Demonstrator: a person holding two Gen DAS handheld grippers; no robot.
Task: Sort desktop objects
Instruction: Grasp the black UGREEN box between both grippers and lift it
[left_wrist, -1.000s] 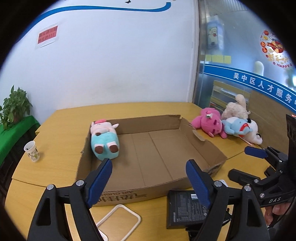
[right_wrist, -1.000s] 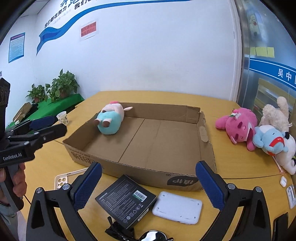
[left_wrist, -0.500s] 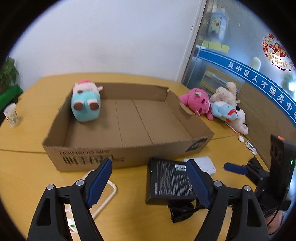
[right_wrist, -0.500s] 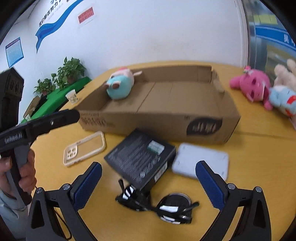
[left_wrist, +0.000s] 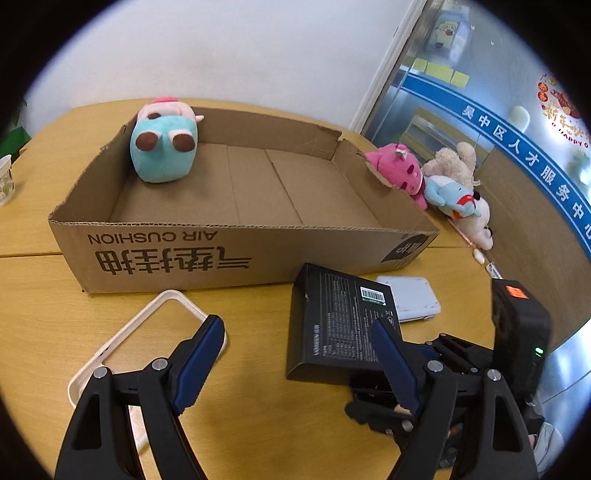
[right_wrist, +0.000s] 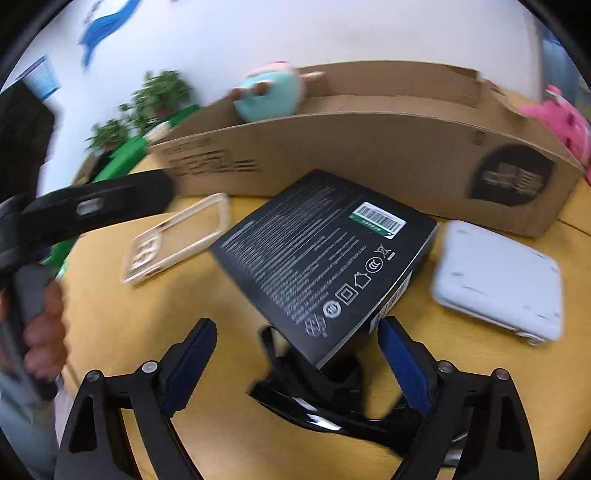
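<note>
A low cardboard box (left_wrist: 155, 254) (right_wrist: 369, 155) sits on the yellow table with a teal plush (left_wrist: 162, 147) (right_wrist: 269, 96) in its far left corner. In front of it lie a black carton (left_wrist: 340, 321) (right_wrist: 325, 258), a white flat case (left_wrist: 413, 299) (right_wrist: 498, 288), a cream phone case (left_wrist: 147, 332) (right_wrist: 177, 236) and black sunglasses (right_wrist: 332, 398). My left gripper (left_wrist: 295, 362) is open over bare table between phone case and carton. My right gripper (right_wrist: 295, 362) is open, low over the sunglasses and the carton's near corner, holding nothing.
Pink (left_wrist: 399, 170), beige and blue plush toys (left_wrist: 454, 192) lie at the table's right edge by the glass wall. A paper cup (left_wrist: 5, 181) stands at far left. Potted plants (right_wrist: 155, 96) sit beyond the table. The other hand-held gripper (right_wrist: 92, 206) crosses the right wrist view's left.
Both grippers have come down and forward toward the items in front of the box. The right one has dropped close over the sunglasses and black carton. Both stay open.
</note>
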